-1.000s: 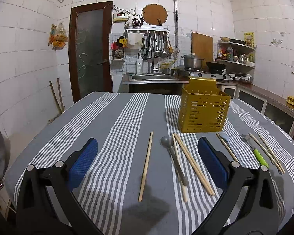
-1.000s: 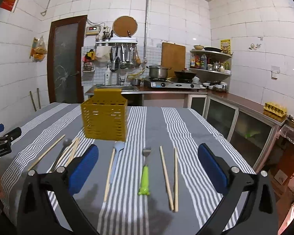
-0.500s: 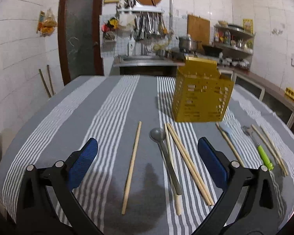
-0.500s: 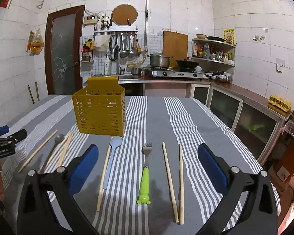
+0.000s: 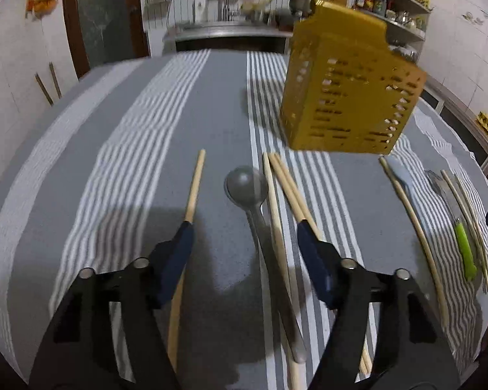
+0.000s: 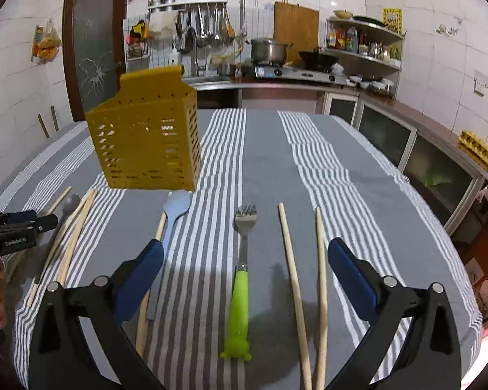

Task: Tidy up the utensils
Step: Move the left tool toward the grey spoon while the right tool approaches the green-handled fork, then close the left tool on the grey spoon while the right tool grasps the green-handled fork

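**Both grippers lowered toward the laid-out utensils**

Since the earlier frames both grippers have been brought down and forward over the table (image 5: 81,149), so the utensils are seen larger and nearer.

- Left gripper (image 5: 245,237): jaws closing, not yet pressed on anything. The grey spoon (image 5: 246,184) is found between them, bowl just ahead of the tips, handle running back under the gap. A single chopstick (image 5: 195,185) is passed under the left-hand jaw; a group of three chopsticks (image 5: 284,178) is passed under and just inside the right-hand jaw.
- Right gripper (image 6: 244,253): jaws spread wide, nothing pinched. The green-handled fork (image 6: 239,305) is laid between them, tines pointing away. A pair of chopsticks (image 6: 292,269) is placed just inside the right-hand jaw. A pale blue spoon (image 6: 177,208) and one more chopstick (image 6: 160,227) are partly covered by the left-hand jaw.
- Yellow perforated holder (image 6: 146,143): stood upright on the striped cloth, beyond and left of the right gripper's jaws; beyond and right of the left gripper's jaws.
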A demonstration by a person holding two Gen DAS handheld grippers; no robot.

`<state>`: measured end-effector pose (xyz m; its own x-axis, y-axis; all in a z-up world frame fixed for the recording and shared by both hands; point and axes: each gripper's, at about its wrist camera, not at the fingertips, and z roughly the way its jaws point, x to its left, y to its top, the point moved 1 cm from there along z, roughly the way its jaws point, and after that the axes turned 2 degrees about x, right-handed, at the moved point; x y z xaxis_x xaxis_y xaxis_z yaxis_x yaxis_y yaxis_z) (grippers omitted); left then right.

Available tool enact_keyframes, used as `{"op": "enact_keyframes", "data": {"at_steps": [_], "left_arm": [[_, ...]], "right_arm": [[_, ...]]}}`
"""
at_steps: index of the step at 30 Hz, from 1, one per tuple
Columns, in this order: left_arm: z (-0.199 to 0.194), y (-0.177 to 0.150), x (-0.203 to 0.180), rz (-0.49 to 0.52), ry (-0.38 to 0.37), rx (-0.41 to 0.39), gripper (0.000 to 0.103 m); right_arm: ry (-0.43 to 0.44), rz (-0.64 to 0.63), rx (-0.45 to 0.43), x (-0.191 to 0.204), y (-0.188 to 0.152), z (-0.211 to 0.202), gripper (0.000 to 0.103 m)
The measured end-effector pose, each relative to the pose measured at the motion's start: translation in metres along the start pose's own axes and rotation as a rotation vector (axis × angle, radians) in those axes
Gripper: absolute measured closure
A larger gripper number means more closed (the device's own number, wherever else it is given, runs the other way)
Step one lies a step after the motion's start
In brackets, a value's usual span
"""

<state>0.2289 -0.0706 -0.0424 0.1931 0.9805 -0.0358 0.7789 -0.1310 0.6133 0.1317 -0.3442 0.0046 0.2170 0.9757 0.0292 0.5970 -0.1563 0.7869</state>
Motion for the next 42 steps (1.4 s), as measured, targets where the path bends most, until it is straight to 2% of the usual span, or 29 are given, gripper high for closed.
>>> {"op": "enact_keyframes", "data": {"at_steps": [5, 7, 17, 20, 34, 39, 42], "left_arm": [[0.013, 0.005, 0.001, -0.028, 0.01, 0.028, 0.04], [0.016, 0.006, 0.003, -0.023, 0.017, 0.039, 0.041], [0.024, 0.008, 0.01, -0.014, 0.009, 0.075, 0.057], [0.027, 0.009, 0.009, -0.004, 0.009, 0.078, 0.057], [0.024, 0.011, 0.01, 0.001, 0.004, 0.075, 0.058], [0.032, 0.012, 0.011, 0.018, 0.044, 0.081, 0.065], [0.034, 0.014, 0.013, 0.023, 0.035, 0.098, 0.066]], "right_arm": [[0.001, 0.002, 0.035, 0.0, 0.001, 0.013, 0.005], [0.001, 0.004, 0.049, -0.002, 0.002, 0.018, 0.009], [0.006, 0.032, 0.113, -0.008, 0.004, 0.04, 0.014], [0.012, 0.039, 0.135, -0.008, 0.004, 0.046, 0.018], [0.02, 0.026, 0.155, -0.004, 0.006, 0.053, 0.018], [0.013, 0.019, 0.169, -0.005, 0.005, 0.057, 0.018], [0.021, 0.006, 0.203, -0.005, 0.006, 0.064, 0.018]]}}
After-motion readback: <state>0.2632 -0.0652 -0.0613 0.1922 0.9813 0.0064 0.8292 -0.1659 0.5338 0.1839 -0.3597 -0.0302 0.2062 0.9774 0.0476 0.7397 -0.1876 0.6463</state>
